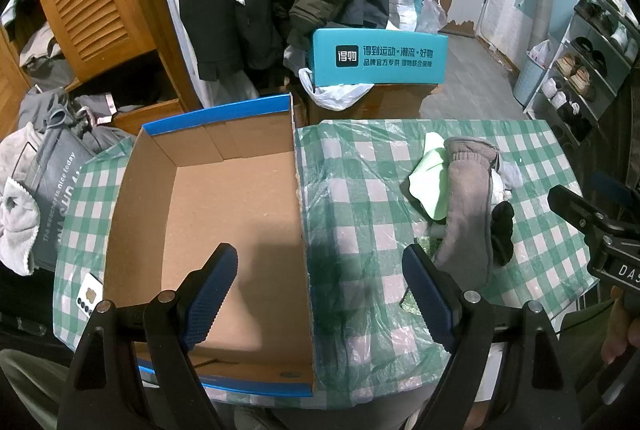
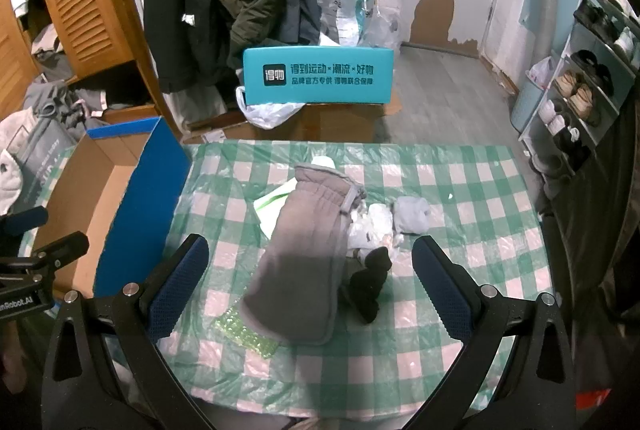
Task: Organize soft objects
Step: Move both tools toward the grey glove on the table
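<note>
Left wrist view: left gripper (image 1: pixel 320 304) spread wide, empty, above right wall of open brown cardboard box with blue rim (image 1: pixel 298 189). Keep clear of wall.

Right wrist view: right gripper (image 2: pixel 310 288) spread wide, empty, over long grey padded fabric mitt (image 2: pixel 308 254) lying on green-checked tablecloth (image 2: pixel 480 197), touching small black cloth (image 2: pixel 370 282). Lower straight, pinch mitt mid-length only, avoid plastic cover.

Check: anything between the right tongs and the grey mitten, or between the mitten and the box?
Nothing blocks the open right tongs from the grey mitten. Toward the cardboard box, only its blue side wall rises between; the mitten must be lifted over it.
</note>
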{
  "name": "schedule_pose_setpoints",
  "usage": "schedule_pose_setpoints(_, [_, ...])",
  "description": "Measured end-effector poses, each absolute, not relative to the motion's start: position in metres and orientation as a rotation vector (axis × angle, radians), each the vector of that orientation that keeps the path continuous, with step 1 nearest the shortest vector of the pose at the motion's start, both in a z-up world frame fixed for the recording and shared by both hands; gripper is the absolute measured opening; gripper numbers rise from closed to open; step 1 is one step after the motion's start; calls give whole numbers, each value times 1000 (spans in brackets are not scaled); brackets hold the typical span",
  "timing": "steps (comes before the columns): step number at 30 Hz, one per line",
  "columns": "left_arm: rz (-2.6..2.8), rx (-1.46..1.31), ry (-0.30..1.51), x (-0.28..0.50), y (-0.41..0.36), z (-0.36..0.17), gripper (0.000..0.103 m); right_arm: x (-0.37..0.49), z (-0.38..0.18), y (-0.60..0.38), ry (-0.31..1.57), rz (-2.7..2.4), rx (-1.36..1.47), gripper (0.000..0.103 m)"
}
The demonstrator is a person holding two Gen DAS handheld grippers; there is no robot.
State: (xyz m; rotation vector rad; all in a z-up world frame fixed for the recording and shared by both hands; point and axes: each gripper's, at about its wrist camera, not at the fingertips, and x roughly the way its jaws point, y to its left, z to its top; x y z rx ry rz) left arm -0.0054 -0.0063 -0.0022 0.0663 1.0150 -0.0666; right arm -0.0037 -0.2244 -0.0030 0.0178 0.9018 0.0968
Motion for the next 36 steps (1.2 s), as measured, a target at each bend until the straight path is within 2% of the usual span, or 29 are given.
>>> schedule_pose_setpoints(36, [-83, 85, 1040, -5, -30, -6, 86, -8, -5, -249, 934, 53, 38, 101])
